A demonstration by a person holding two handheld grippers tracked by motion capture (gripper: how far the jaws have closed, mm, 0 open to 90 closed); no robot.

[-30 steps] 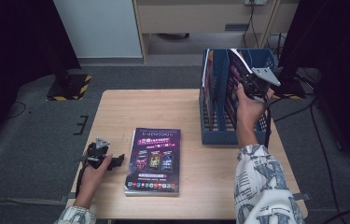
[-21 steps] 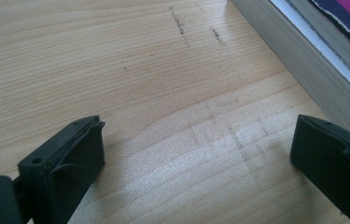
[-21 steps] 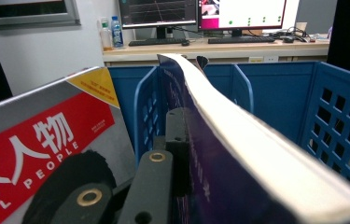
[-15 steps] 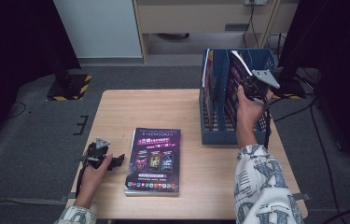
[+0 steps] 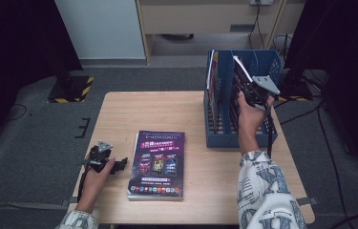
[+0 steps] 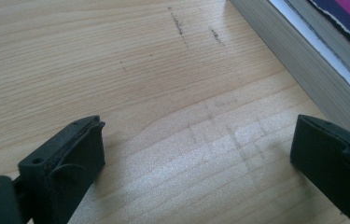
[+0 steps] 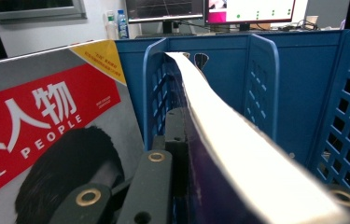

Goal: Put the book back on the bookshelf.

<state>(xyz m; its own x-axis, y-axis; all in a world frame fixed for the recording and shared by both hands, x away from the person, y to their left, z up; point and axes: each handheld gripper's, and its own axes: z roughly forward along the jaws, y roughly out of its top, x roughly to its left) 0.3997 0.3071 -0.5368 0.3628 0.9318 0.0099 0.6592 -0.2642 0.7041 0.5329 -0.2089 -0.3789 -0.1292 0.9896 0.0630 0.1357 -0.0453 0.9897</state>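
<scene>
A blue file rack (image 5: 224, 129) stands at the table's right side. My right gripper (image 5: 246, 88) is held over it, shut on the spine end of a thick dark purple book (image 5: 240, 70) that stands tilted in a slot. In the right gripper view the book's (image 7: 228, 144) white page edge runs up between the rack's dividers (image 7: 261, 88). A red-covered magazine (image 7: 46, 130) stands in the slot to the left. A purple magazine stack (image 5: 157, 164) lies flat on the table. My left gripper (image 5: 119, 164) rests open just left of it, with bare wood between its jaws (image 6: 200, 140).
The wooden table (image 5: 167, 114) has free room behind the flat magazines and left of the rack. The stack's page edge (image 6: 294, 56) lies close to my left gripper's right jaw. Cables trail off the table's right side (image 5: 310, 109).
My right gripper and the purple book have sunk slightly into the rack. The left gripper has not moved.
</scene>
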